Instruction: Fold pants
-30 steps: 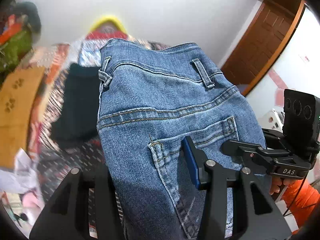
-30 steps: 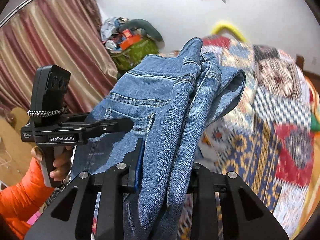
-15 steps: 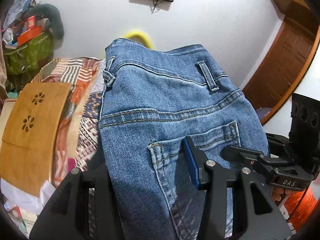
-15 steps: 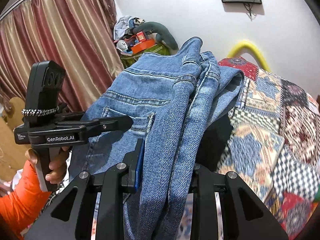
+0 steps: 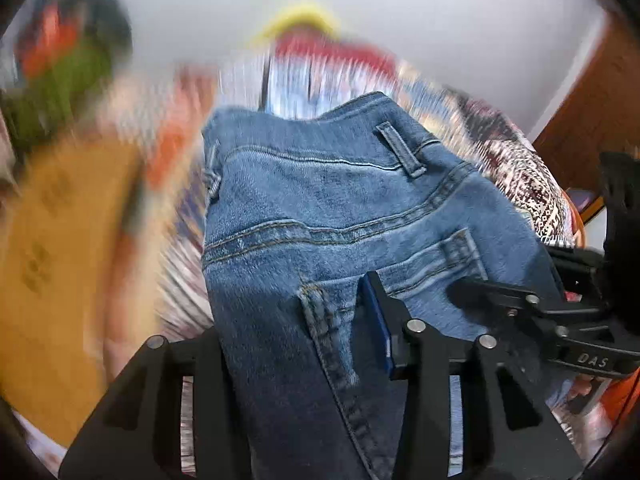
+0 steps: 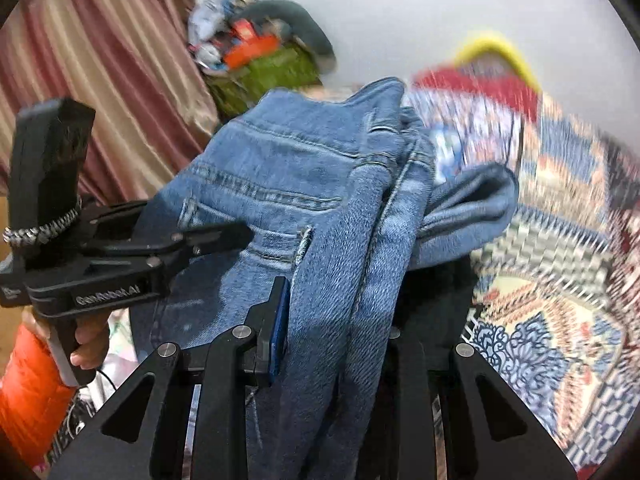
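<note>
Blue denim pants (image 5: 320, 216) hang bunched (waistband up, back pocket showing).

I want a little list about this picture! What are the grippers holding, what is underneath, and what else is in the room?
held thing: blue jeans, bunched and draped over both grippers
left gripper: shut on the jeans by the back pocket
right gripper: shut on a thick fold of the jeans
underneath: patchwork quilt, blurred
wall side: striped curtain
other things: green bag with clutter on top; yellow hoop; wooden door
person: orange sleeve
</note>
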Demonstrator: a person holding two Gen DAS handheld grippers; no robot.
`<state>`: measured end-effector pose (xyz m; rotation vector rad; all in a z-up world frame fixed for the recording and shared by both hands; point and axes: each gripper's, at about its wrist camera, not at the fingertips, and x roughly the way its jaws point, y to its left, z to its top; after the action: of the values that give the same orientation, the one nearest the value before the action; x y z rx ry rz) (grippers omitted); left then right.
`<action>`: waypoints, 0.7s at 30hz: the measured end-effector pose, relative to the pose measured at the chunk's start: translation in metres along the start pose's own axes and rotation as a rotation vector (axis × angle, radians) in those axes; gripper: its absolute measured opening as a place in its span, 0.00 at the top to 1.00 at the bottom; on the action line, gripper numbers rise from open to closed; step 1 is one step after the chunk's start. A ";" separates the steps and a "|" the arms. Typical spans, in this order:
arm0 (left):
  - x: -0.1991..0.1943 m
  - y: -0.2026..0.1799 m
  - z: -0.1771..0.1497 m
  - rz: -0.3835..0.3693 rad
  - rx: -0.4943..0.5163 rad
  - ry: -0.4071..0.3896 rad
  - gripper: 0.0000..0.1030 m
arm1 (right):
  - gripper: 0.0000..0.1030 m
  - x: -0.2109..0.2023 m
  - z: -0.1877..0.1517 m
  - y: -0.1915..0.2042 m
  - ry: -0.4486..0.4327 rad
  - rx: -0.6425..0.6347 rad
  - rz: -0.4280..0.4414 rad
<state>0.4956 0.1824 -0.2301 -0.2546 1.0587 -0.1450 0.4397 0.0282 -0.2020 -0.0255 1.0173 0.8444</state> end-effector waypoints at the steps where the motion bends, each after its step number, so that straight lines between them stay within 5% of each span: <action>1: 0.024 0.013 -0.003 -0.058 -0.075 0.051 0.52 | 0.77 0.005 -0.004 -0.007 0.019 0.010 -0.002; 3: 0.031 0.018 -0.012 -0.115 -0.147 0.029 0.38 | 0.76 0.007 -0.016 -0.019 0.036 0.012 0.000; 6: 0.028 0.013 -0.017 -0.140 -0.145 -0.005 0.33 | 0.75 -0.001 -0.025 -0.023 0.028 0.030 0.007; 14: -0.007 0.002 -0.023 0.088 -0.003 -0.051 0.33 | 0.62 -0.032 -0.041 -0.016 -0.005 0.047 -0.085; 21: -0.036 0.026 -0.068 0.104 -0.009 -0.027 0.29 | 0.62 -0.071 -0.079 -0.011 -0.020 0.011 -0.152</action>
<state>0.4189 0.2063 -0.2387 -0.2082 1.0440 -0.0436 0.3706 -0.0531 -0.1958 -0.0839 0.9887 0.6986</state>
